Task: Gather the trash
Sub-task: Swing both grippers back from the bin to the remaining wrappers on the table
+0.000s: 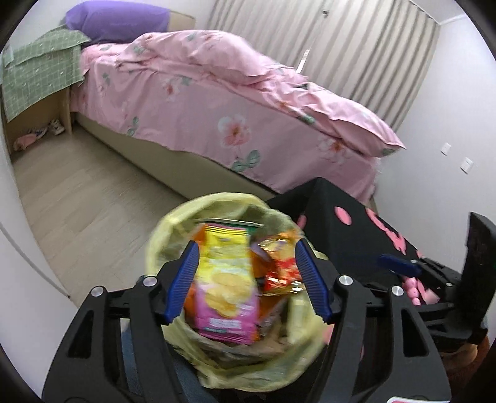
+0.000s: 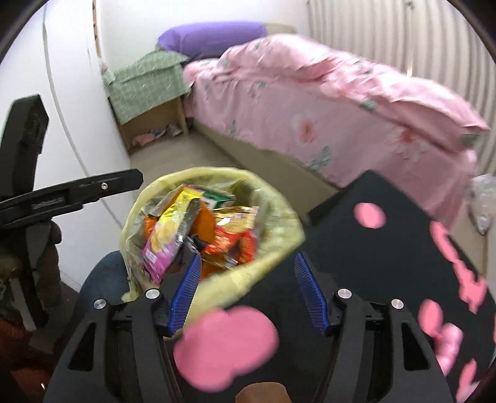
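A bin lined with a yellow bag [image 1: 173,226] stands on the floor, full of snack wrappers. A yellow-pink chip packet [image 1: 223,285] lies in it beside a red-gold wrapper [image 1: 279,263]. My left gripper [image 1: 246,248] is open right above the bin, with the chip packet between its blue pads, not gripped. In the right wrist view the same bin [image 2: 272,217] holds the chip packet [image 2: 167,235] and the red wrapper [image 2: 235,235]. My right gripper [image 2: 246,260] is open and empty over the bin's near rim.
A black cloth with pink shapes [image 2: 387,263] covers a surface right of the bin. A bed with a pink floral duvet [image 1: 235,102] fills the far side. A nightstand under a green cloth [image 1: 37,77] stands by the purple pillow [image 1: 117,18].
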Demonstrator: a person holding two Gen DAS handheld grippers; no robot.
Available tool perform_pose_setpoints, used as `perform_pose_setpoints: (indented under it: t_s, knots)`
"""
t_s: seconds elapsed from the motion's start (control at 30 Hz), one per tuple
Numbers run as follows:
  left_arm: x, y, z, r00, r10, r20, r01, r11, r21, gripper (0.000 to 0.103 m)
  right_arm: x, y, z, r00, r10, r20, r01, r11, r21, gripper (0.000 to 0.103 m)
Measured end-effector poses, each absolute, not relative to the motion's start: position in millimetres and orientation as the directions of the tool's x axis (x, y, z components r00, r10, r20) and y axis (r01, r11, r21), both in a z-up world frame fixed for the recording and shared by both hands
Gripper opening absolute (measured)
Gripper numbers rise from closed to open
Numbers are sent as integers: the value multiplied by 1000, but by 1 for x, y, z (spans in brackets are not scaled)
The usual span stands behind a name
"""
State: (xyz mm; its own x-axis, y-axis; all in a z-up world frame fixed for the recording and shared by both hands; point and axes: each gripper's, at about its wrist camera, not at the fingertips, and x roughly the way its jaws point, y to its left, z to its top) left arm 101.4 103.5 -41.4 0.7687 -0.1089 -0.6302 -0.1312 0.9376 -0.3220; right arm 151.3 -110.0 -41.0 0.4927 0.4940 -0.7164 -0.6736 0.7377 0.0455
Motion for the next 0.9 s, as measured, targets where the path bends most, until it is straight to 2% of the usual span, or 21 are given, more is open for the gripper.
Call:
perform_pose_setpoints:
  t_s: [0.17, 0.2, 0.27, 0.43, 0.53, 0.67, 0.9]
  knots:
    - [94, 37, -34, 768, -223, -601, 31, 949, -313, 61, 113, -196, -17, 609, 436, -663, -558, 829, 34, 61]
    - [94, 26, -34, 763, -241, -599, 55, 948, -312, 61, 106, -213, -14, 630, 421, -652, -532, 846, 31, 66]
    - [92, -6, -35, 741, -297, -602, 126, 943, -309, 61, 88, -252, -9, 681, 374, -630, -473, 881, 12, 67]
    - [79, -95, -40, 633, -448, -631, 355, 893, -277, 61, 46, -329, -11, 733, 226, -641, -336, 940, -52, 67]
    - [69, -139, -51, 548, -497, -673, 456, 852, -257, 62, 27, -373, -19, 753, 157, -639, -226, 974, -28, 67]
    - [60, -197, -69, 480, -460, -747, 538, 827, -163, 62, 10, -417, -36, 767, 100, -634, -103, 994, 33, 67]
    - [70, -242, -97, 455, -350, -819, 527, 847, -69, 62, -6, -424, -58, 761, 52, -647, -67, 998, 2, 67]
